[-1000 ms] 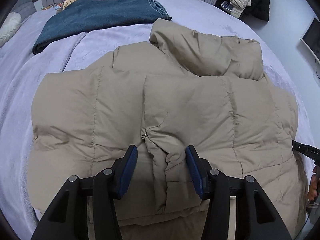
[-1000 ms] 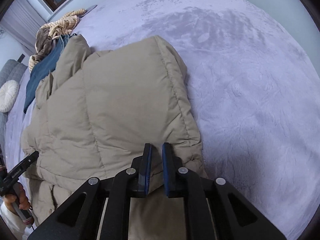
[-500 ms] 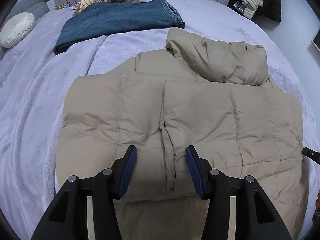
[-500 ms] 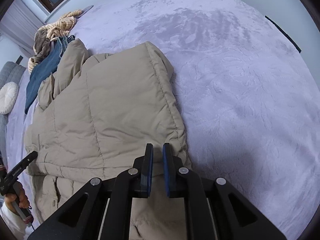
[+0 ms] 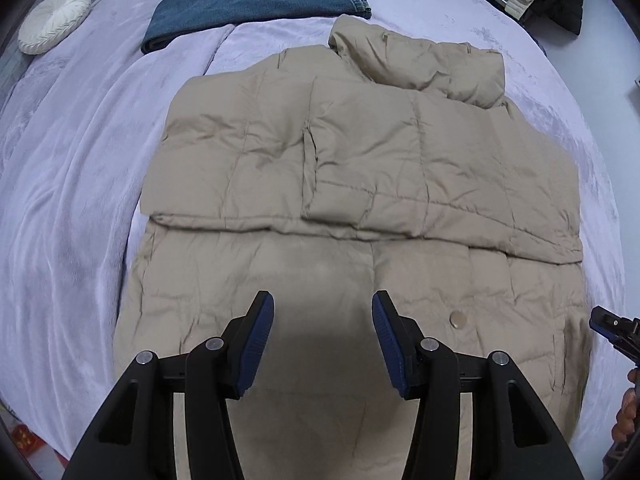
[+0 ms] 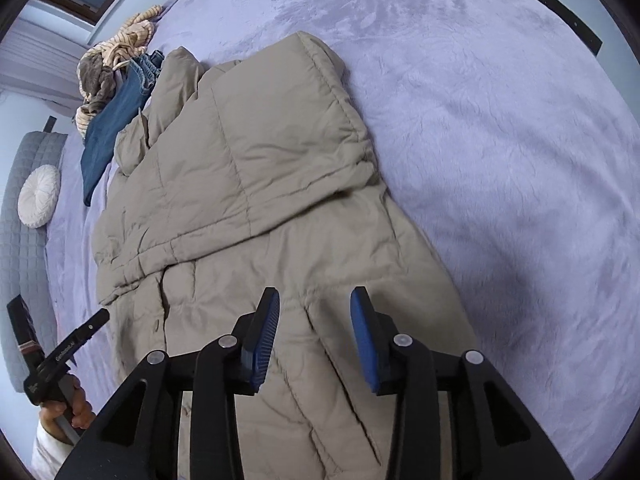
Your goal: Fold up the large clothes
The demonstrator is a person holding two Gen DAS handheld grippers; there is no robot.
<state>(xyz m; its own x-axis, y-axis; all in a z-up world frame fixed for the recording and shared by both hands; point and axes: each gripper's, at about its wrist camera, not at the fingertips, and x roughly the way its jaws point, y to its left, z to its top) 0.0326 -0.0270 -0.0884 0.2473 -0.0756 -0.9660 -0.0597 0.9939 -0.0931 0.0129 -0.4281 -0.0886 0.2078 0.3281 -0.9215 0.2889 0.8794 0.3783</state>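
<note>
Lavender bed [image 5: 72,208] carrying a beige puffer jacket [image 5: 360,168], its upper part folded down over the lower. Jacket lies below both grippers, touching neither. Left gripper [image 5: 323,340]: fingers [image 5: 256,344] parted, nothing between them. Right gripper [image 6: 314,338]: fingers [image 6: 366,340] opening, released, above the jacket's hem.

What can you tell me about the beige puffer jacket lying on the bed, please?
The beige puffer jacket is quilted, padded and matte, lying flat on the lilac bedspread. Both sleeves are folded across its upper half, the collar end points toward the folded jeans, and a snap button shows near the hem. Neither gripper touches it.
</note>
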